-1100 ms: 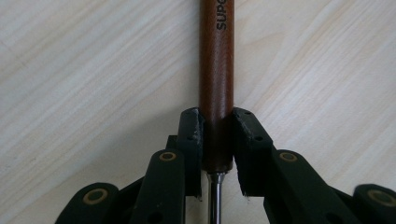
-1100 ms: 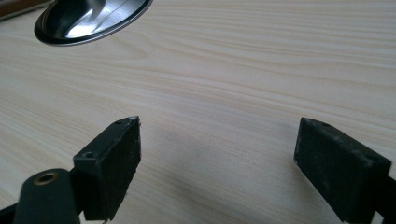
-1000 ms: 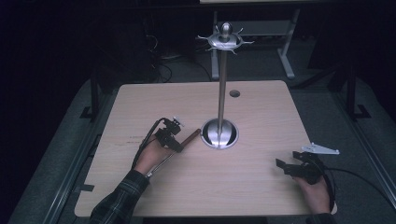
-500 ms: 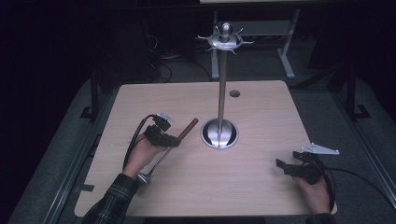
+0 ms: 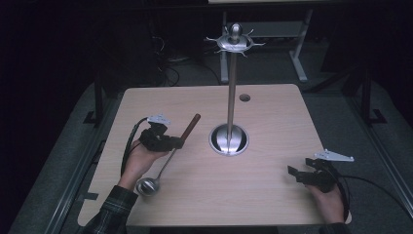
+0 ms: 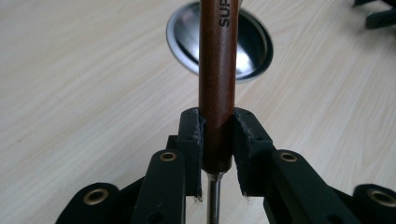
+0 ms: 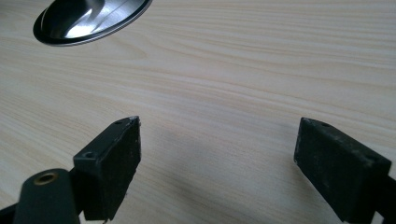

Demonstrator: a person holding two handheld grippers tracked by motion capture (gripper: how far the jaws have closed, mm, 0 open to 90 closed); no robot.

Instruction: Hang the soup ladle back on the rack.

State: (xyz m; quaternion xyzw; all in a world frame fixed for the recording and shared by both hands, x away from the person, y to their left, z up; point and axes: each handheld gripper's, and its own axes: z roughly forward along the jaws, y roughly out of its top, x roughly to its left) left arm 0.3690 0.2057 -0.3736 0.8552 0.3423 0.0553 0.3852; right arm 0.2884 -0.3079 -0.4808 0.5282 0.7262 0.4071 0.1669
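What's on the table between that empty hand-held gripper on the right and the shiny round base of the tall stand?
Nothing: from the right hand-held gripper to the stand's base lies bare wooden table, as the high view shows.

Both grippers are black: left gripper (image 6: pixel 217 140) shows brass-ringed pivots behind its jaws, right gripper (image 7: pixel 217 172) one; plaid sleeve (image 5: pixel 109 212) behind the left.
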